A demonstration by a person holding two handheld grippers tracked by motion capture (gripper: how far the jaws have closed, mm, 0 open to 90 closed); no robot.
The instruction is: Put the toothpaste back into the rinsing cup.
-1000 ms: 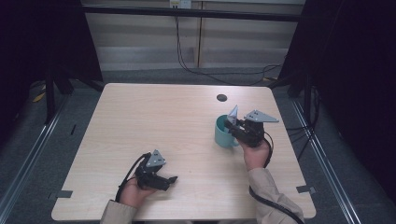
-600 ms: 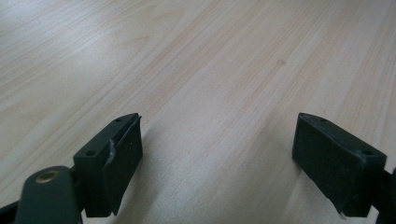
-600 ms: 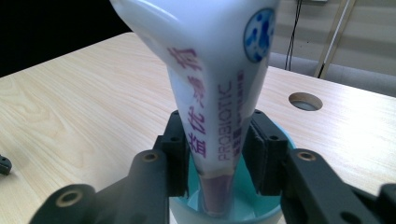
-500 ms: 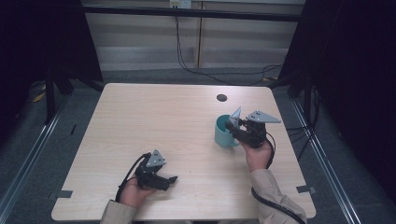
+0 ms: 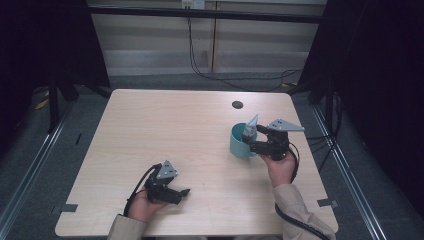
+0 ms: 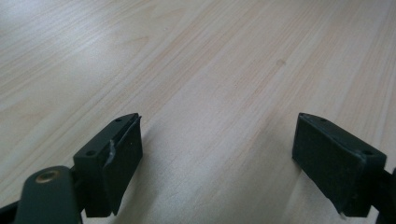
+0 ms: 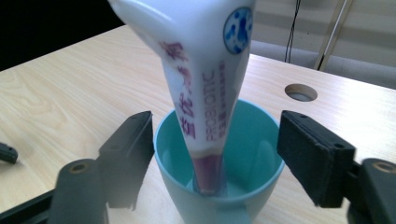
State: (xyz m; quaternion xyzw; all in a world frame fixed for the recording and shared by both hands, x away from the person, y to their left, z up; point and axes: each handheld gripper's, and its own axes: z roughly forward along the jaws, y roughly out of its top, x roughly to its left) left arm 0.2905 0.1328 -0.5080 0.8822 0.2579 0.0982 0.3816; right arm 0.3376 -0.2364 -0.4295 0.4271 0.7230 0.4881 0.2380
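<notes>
A teal cup (image 5: 241, 143) (image 7: 219, 161) stands on the right half of the wooden table (image 5: 175, 130). A white toothpaste tube (image 7: 201, 70) (image 5: 250, 128) stands cap down inside it and leans against the rim. My right gripper (image 5: 251, 141) (image 7: 215, 154) is right behind the cup; its jaws have just been opening and now stand wide, one on each side of the tube, with neither pad touching it. My left gripper (image 5: 181, 193) (image 6: 219, 163) rests low over bare wood near the front edge, open, nothing between its jaws.
A round cable hole (image 5: 237, 104) (image 7: 300, 92) is set in the table beyond the cup. Dark curtains and rails flank the table, and cables hang at the back wall.
The right gripper's jaws have spread apart and let go of the toothpaste tube, which now stands in the cup on its own. The left hand has stayed put.
</notes>
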